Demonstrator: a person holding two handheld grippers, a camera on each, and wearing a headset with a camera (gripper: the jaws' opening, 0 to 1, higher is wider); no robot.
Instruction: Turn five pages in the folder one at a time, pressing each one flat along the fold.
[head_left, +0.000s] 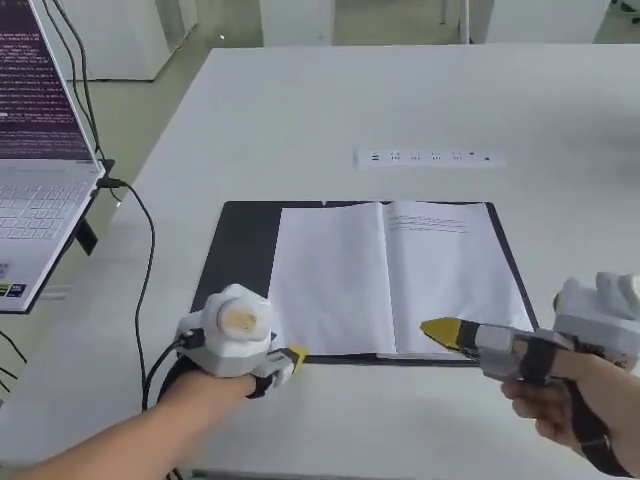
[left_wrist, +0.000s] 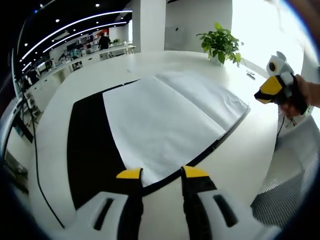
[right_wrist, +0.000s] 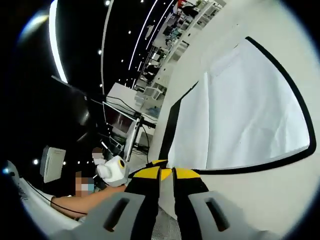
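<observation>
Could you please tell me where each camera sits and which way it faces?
Head view: headset, down onto the folder; forearms, left gripper, right gripper.
Left gripper view: near folder edge, facing right gripper; own jaws apart.
Right gripper view: near folder edge, facing left gripper; own jaws together.
Shared: the folder, in all three.

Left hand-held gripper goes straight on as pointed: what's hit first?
The left hand-held gripper probably meets the folder's near edge first, at the left page's corner between its open jaws. Height unclear; it may skim onto the page.
</observation>
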